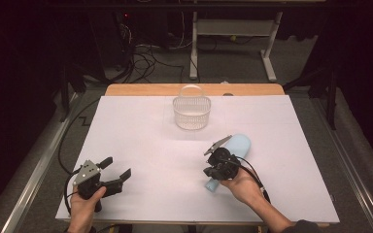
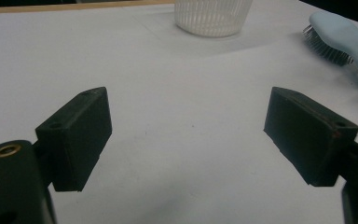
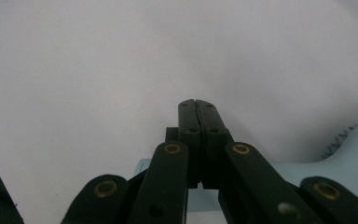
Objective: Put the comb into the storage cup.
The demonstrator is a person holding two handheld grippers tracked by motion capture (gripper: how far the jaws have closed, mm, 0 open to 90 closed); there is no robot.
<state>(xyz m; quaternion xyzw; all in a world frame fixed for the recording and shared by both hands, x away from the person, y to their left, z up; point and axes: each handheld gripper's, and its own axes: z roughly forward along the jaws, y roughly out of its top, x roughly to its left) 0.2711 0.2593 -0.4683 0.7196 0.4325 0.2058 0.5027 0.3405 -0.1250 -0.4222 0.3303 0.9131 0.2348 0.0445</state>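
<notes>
I'm working over the hairbrush on the white counter (image 1: 141, 145).
The basket (image 1: 191, 112) is sitting near the far edge; the pale blue hairbrush (image 1: 236, 145) is lying toward the near right, under my right hand-held gripper (image 1: 212, 170), whose jaws are meeting fully above its handle. My left hand-held gripper (image 1: 116, 174) is gaping wide at the near left corner, holding nothing.

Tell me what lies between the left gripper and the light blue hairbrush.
Nothing: in the high view, bare white table cover runs from the left gripper to the hairbrush. The white basket stands farther back, off that line.
</notes>
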